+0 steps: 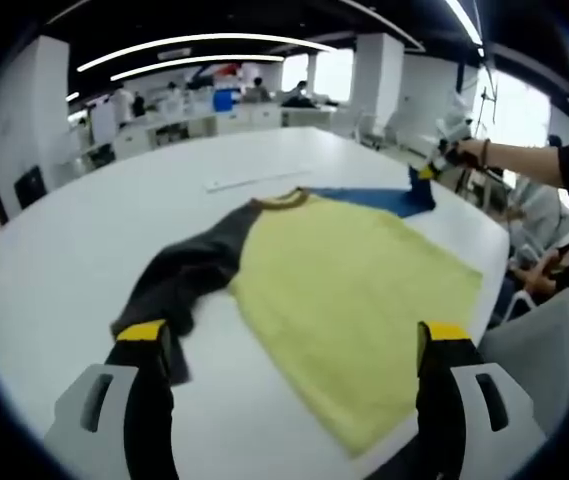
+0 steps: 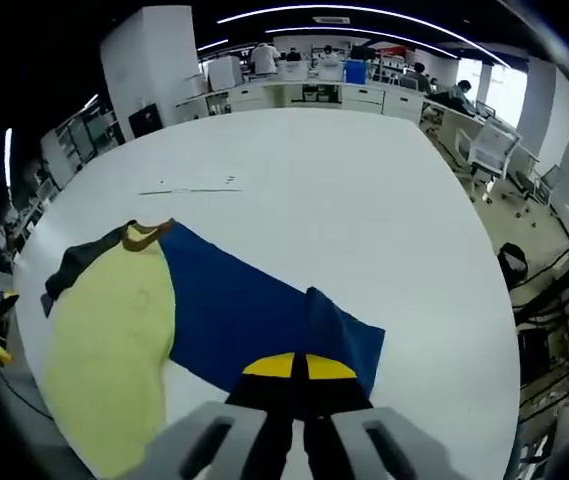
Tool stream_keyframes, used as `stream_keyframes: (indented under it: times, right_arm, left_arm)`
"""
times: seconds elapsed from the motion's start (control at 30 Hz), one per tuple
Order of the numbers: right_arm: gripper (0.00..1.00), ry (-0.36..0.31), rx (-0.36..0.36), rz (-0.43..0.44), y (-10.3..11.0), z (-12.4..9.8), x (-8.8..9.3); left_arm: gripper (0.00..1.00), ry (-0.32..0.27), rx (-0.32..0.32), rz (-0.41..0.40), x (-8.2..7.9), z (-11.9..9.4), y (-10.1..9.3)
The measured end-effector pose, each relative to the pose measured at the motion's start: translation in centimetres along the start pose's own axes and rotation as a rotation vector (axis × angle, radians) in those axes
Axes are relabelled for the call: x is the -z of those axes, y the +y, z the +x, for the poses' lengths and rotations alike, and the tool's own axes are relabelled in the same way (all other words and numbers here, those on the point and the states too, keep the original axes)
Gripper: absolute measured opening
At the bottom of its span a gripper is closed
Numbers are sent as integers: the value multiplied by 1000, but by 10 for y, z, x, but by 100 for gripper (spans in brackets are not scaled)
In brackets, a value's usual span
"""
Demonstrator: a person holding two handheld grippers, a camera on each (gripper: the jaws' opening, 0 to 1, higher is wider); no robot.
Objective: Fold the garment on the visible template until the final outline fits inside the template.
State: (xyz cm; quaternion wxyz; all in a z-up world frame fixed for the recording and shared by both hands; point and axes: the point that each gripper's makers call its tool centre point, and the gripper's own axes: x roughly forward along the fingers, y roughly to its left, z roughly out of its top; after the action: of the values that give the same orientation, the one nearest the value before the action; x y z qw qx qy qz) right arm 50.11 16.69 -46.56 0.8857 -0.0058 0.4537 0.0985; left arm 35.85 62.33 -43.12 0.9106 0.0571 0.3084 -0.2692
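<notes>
A shirt lies flat on the white table [image 1: 84, 230]. It has a yellow body [image 1: 354, 290], a dark grey sleeve [image 1: 179, 280] and a brown collar [image 1: 284, 200]. My left gripper [image 1: 294, 340] hovers open over the near edge of the shirt, one yellow-tipped finger by the grey sleeve's cuff, the other over the yellow hem. My right gripper [image 2: 299, 367] is shut on the cuff end of the blue sleeve [image 2: 244, 315], which buckles into a fold just ahead of the jaws. From the left gripper view the right gripper [image 1: 432, 168] pinches the blue sleeve [image 1: 379, 200] at the table's far right edge.
A thin pale strip [image 1: 254, 181] lies on the table beyond the collar, also seen as the strip [image 2: 189, 190]. The table edge [image 1: 494, 260] runs close to the shirt's right side. A person sits past it beside a grey chair [image 1: 539, 345]. Desks and people fill the background.
</notes>
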Motion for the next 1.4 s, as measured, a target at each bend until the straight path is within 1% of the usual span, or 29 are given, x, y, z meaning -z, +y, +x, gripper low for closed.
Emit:
stream_keyframes:
  times: [0.07, 0.17, 0.27, 0.37, 0.57, 0.67, 0.73, 0.83, 0.93, 1.1, 1.17, 1.2, 1.3, 1.4]
  right_arm:
    - [0, -1, -12, 0, 5, 1, -2]
    - [0, -13, -43, 19, 20, 3, -9]
    - [0, -17, -68, 1, 34, 5, -13]
    - [0, -24, -92, -8, 51, 9, -19]
    - [0, -30, -123, -44, 78, 15, -29]
    - [0, -34, -134, -48, 87, 17, -34]
    - [0, -26, -140, -46, 94, 18, -34]
    - [0, -27, -152, -49, 101, 19, -36]
    - [0, -28, -168, -49, 114, 20, -38]
    - [0, -21, -181, -81, 132, 24, -40]
    - [0, -17, -192, -91, 136, 27, -44]
    - [0, -16, -197, -89, 135, 30, -48]
    - [0, -19, -217, -85, 146, 32, -51]
    - [0, -17, -226, -108, 157, 36, -54]
  left_arm:
    - [99, 1, 3, 2, 0, 0, 0]
    - [98, 0, 2, -3, 0, 0, 0]
    - [97, -8, 9, -18, 0, 0, -2]
    - [97, -4, 19, -16, 0, 1, -5]
    - [96, 3, 33, 2, -1, 2, -7]
    - [96, -8, 41, 6, -3, 2, -10]
    - [97, -14, 53, 4, -4, 3, -15]
    - [97, -11, 62, 9, -3, 5, -19]
    - [97, -8, 68, 5, -1, 6, -23]
    - [97, -9, 77, 13, -1, 8, -26]
    - [97, -8, 79, 14, -1, 8, -27]
    - [97, -8, 78, 11, -1, 8, -27]
    - [97, -13, 75, 2, -2, 8, -26]
    - [97, -16, 74, 0, -3, 8, -25]
